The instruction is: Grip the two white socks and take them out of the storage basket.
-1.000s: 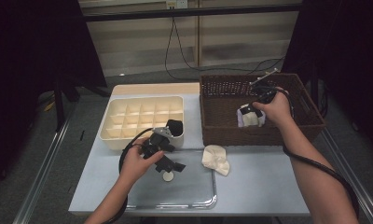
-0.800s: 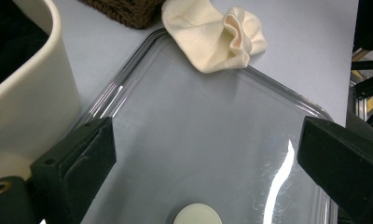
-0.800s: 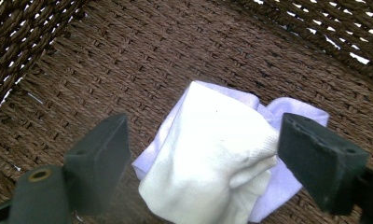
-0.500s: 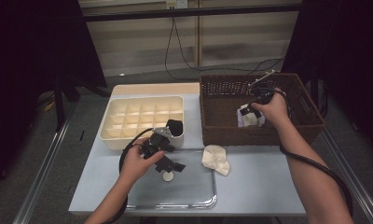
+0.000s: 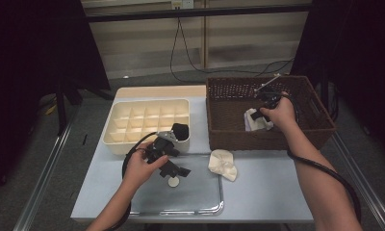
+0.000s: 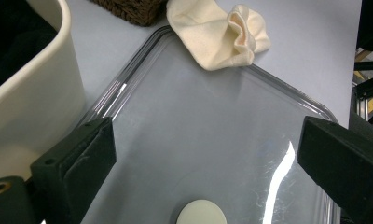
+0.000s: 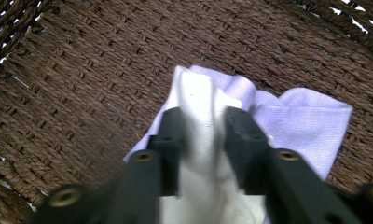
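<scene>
— So, from the high view, where do the hands sit?

— Left gripper (image 5: 173, 169) hovers over the clear plastic tray (image 5: 200, 209) at the near edge of the pale blue table (image 5: 258, 192), with a small cream round disc (image 5: 173, 182) just below it. Behind it stands a cream plastic organiser box with many compartments (image 5: 147, 122); something black (image 5: 180, 130) sits at its near right corner. A crumpled cream sock (image 5: 223, 164) lies on the table beside the tray's right corner. The right gripper (image 5: 258, 117) is down inside the dark brown woven basket (image 5: 229, 130), at a white cloth (image 5: 252, 120).

— And the left gripper view?

— Its two black jaws stand wide apart with nothing between them, above the tray (image 6: 198, 140). The disc (image 6: 201, 213) lies at the bottom edge, the cream sock (image 6: 212, 37) partly over the tray's far rim, and the box wall (image 6: 31, 102) at the left.

— The right gripper view?

— The jaws have just been closing, and they now pinch a raised fold of the white cloth (image 7: 201, 116), the pads pressing it from both sides. The cloth rests on the woven floor of the basket (image 7: 82, 93), with a flatter pale layer spreading out to the right.
</scene>
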Demonstrator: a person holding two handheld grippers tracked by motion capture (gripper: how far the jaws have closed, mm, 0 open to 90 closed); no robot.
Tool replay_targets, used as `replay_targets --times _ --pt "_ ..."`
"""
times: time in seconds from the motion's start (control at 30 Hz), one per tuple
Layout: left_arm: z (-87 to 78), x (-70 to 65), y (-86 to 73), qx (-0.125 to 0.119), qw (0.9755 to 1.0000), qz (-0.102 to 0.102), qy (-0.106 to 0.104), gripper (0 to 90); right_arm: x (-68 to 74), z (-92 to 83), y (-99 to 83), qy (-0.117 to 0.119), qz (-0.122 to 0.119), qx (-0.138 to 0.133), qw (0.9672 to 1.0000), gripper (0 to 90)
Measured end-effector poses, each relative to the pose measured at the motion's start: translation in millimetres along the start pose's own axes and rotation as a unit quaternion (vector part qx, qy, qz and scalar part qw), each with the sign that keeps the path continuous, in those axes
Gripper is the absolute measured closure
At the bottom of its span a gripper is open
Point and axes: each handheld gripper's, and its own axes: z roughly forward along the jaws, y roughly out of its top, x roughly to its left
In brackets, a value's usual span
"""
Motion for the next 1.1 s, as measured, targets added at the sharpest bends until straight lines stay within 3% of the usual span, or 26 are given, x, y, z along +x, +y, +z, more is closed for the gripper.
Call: replay_targets --times 0.07,0.2,0.4,0.6,1.1 --pt "-0.2 0.7 -0.3 0.001 1.0 0.0 0.001 4.4 -0.4 -1.0 0.3 0.004 -0.002 0.001 1.0 79.8" --pt "-0.1 1.3 0.0 0.004 1.0 0.003 -0.001 4.4 -1.3 -8.6 2.1 0.015 0.003 0.006 0.9999 85.7" --pt "0.9 0.0 -0.2 0.0 1.0 0.0 0.0 4.4 -3.1 -26.3 -0.5 0.035 0.017 -0.007 0.9992 86.9" --pt "2.0 -0.2 0.0 0.0 1.0 0.001 -0.002 4.4 -1.8 -44.8 -4.7 0.051 0.011 -0.023 0.9984 86.9" --pt "0.6 -2.9 2.3 0.007 0.9999 0.008 0.006 4.4 2.8 -92.5 -6.8 0.061 0.009 -0.051 0.9968 86.8"
